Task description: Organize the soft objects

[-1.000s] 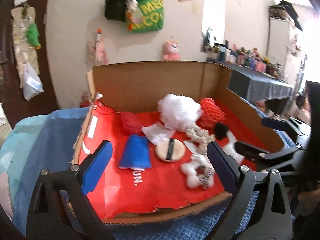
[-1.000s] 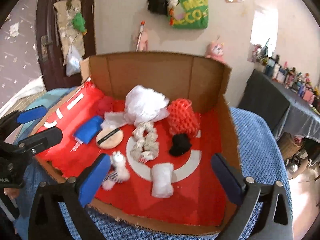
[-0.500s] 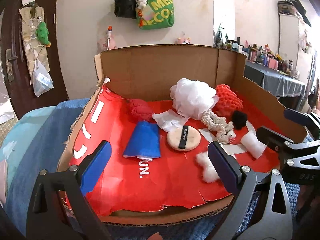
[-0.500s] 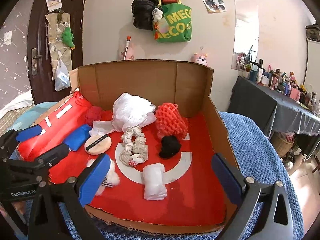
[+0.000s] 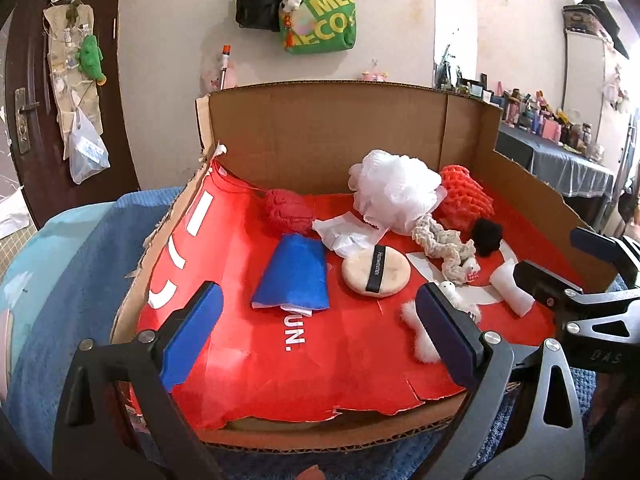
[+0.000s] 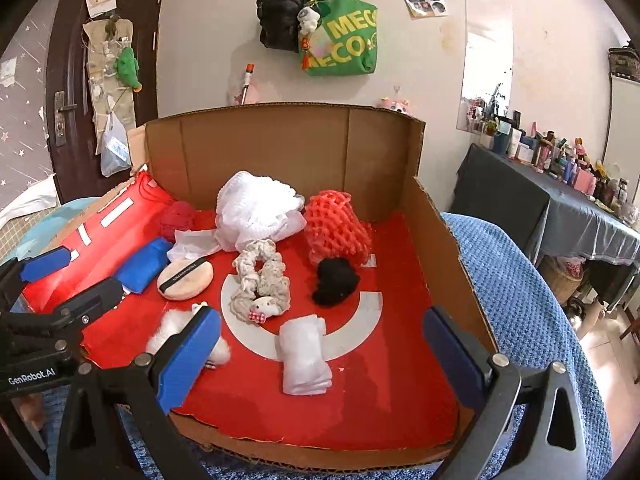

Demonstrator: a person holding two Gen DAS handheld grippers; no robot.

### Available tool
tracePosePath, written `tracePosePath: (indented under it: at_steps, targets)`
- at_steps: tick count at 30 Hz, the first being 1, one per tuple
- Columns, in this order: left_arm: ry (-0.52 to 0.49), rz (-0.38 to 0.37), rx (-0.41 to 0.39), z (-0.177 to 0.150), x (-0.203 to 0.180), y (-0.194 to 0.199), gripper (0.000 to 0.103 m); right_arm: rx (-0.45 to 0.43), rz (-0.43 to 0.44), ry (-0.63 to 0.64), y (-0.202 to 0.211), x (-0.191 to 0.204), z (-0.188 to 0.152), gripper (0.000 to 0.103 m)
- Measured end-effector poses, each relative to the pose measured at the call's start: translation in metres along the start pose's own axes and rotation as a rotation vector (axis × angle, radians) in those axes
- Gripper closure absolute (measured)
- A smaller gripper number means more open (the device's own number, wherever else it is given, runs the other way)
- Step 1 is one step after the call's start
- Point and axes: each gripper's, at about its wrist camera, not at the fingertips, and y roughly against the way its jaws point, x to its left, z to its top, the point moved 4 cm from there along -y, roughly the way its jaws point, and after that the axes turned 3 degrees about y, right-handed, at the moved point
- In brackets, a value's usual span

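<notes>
A cardboard box (image 5: pixel 320 128) (image 6: pixel 436 240) with a red lining holds several soft things: a white mesh puff (image 5: pixel 394 190) (image 6: pixel 256 208), an orange net sponge (image 5: pixel 464 200) (image 6: pixel 336 228), a red yarn ball (image 5: pixel 288 210), a blue cloth (image 5: pixel 294 274) (image 6: pixel 146 264), a round powder puff (image 5: pixel 376 270) (image 6: pixel 185 274), a scrunchie (image 6: pixel 260 276), a black pompom (image 6: pixel 334 280), a rolled white cloth (image 6: pixel 306 356) and a small white plush (image 5: pixel 420 324). My left gripper (image 5: pixel 320 340) is open and empty at the box's front edge. My right gripper (image 6: pixel 320 360) is open and empty at the front right.
The box stands on a blue knitted cover (image 6: pixel 520 280). Bags (image 6: pixel 340 40) hang on the wall behind. A dark table (image 6: pixel 560 200) with bottles stands at the right. A door (image 6: pixel 68 80) is at the left.
Both grippers have pulled back and risen slightly, so the box sits lower and more centred in each view. The things in the box have not moved.
</notes>
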Motion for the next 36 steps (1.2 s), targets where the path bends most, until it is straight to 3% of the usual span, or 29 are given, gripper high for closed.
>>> tracePosePath:
  at_steps: [36]
  targets:
    - [-0.003, 0.003, 0.021, -0.0027, -0.0001, -0.0031, 0.005, 0.013, -0.009, 0.005, -0.0051, 0.0015, -0.0019, 0.0]
